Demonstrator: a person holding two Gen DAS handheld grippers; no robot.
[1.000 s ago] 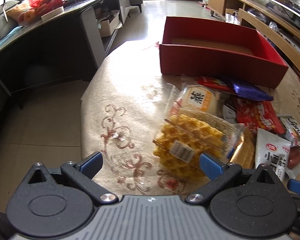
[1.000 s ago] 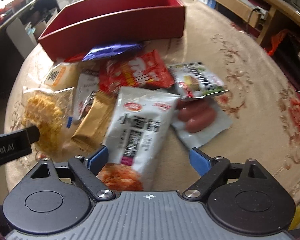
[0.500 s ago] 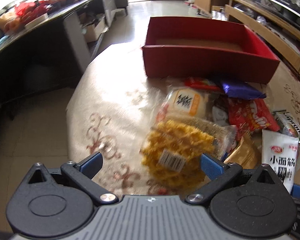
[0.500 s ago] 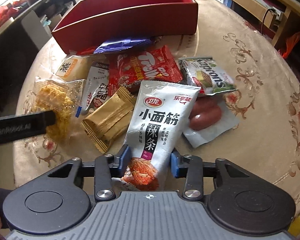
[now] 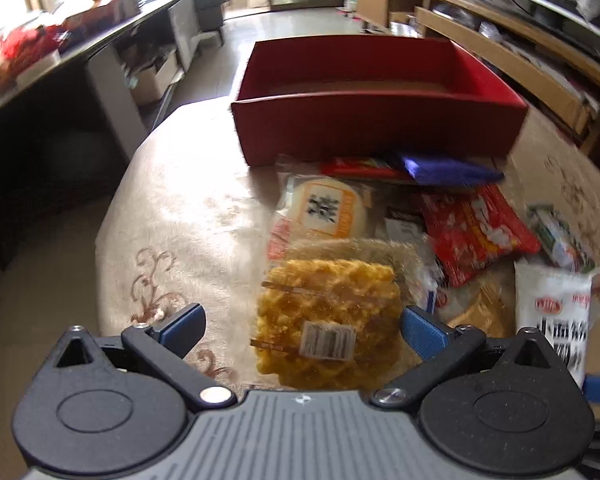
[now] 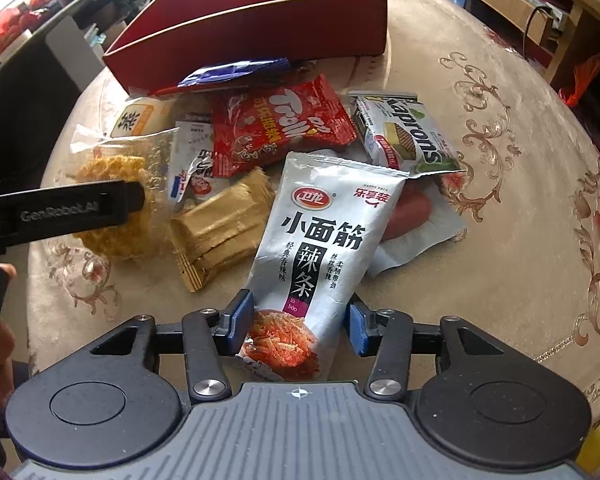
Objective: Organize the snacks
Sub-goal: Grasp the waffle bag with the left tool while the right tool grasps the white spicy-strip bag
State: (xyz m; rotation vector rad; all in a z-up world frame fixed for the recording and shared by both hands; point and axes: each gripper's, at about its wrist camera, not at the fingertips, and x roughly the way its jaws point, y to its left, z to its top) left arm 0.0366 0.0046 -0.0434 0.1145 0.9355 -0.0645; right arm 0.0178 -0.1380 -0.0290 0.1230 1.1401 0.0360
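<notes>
- Lying on the table before the red box, the silver spicy-strip pouch sits between the opening jaws of the right gripper; they look clear of it.
- The left gripper is spread wide around the yellow noodle snack.
- Picking is in hand; next, I judge, a firmer squeeze before lifting.

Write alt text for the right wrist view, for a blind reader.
The right claw is opening around the bottom of a silver spicy-strip pouch, which lies on other snack packets on a patterned tablecloth. An empty red box stands behind the pile, and the left claw's finger reaches over a yellow waffle pack.
</notes>
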